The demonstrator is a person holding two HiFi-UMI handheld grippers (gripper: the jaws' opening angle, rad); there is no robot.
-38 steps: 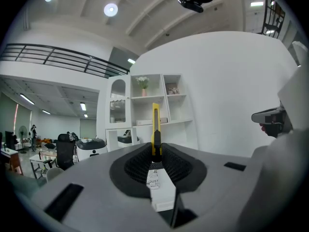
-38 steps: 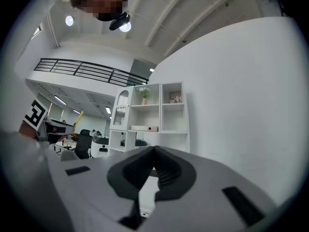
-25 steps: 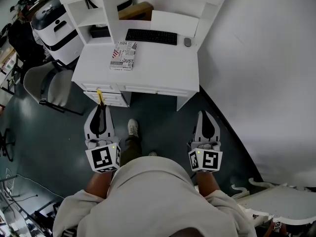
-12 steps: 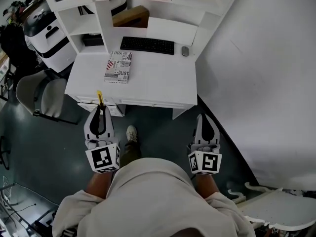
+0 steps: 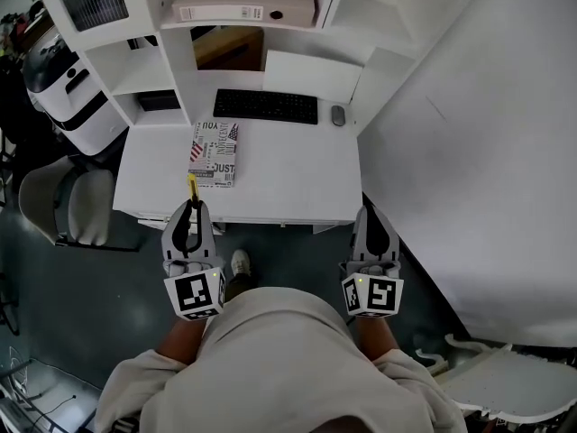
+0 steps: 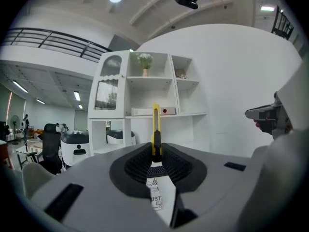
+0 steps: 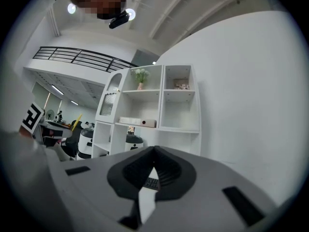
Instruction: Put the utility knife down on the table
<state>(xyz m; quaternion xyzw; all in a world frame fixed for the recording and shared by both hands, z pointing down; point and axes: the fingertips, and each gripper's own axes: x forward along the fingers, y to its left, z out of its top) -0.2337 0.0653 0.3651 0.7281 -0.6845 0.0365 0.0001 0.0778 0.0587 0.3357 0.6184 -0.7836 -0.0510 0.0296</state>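
A yellow utility knife [image 5: 192, 186] sticks out forward from my left gripper [image 5: 190, 204], which is shut on it; the knife's tip hangs over the front edge of the white table [image 5: 288, 170]. In the left gripper view the knife [image 6: 155, 129] stands upright between the dark pads [image 6: 140, 161], in front of the shelf unit. My right gripper [image 5: 370, 211] is held level near the table's front right corner, shut with nothing in it. The right gripper view shows its pads [image 7: 166, 166] meeting at the tips.
On the table lie a printed magazine [image 5: 215, 153], a black keyboard [image 5: 265, 105] and a mouse [image 5: 337, 115]. White shelves with a flat box [image 5: 243, 0] rise behind. A grey chair [image 5: 68, 204] and a white machine [image 5: 63, 88] stand left; a white wall [image 5: 469, 152] curves right.
The table has come closer as the person walks up to it. Both grippers moved forward, and the knife's tip now reaches over the table's front edge.
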